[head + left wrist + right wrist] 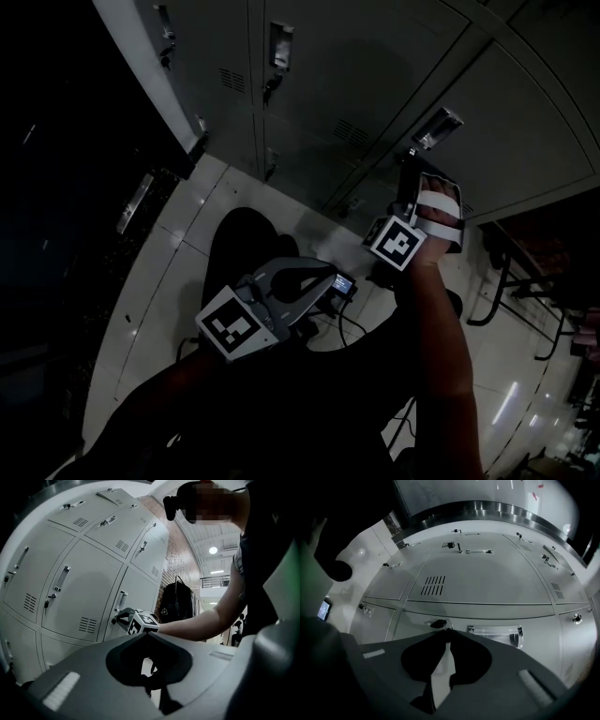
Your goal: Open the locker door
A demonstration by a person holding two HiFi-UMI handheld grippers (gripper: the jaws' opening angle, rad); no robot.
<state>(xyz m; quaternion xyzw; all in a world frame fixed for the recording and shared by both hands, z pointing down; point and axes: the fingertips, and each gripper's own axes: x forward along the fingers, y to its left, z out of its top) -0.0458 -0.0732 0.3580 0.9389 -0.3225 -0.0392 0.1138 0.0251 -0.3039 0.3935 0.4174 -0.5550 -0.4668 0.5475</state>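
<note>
A wall of grey lockers fills the views. My right gripper (410, 157) reaches up to one locker door (506, 122), just below its recessed metal handle (438, 127). In the right gripper view, the right gripper (446, 632) has its tips closed together on a dark key (437, 623) in the lock, left of the handle (494, 634) on the door (525, 616). From the left gripper view the right gripper (123, 617) touches the door (136, 590) under its handle (121, 601). My left gripper (314, 274) hangs back, shut and empty (147, 634).
At the upper left one locker door (150, 75) stands open. A dark backpack (177, 602) hangs beyond the locker row. Black chair legs (506, 281) stand on the pale tiled floor (178, 253) to the right.
</note>
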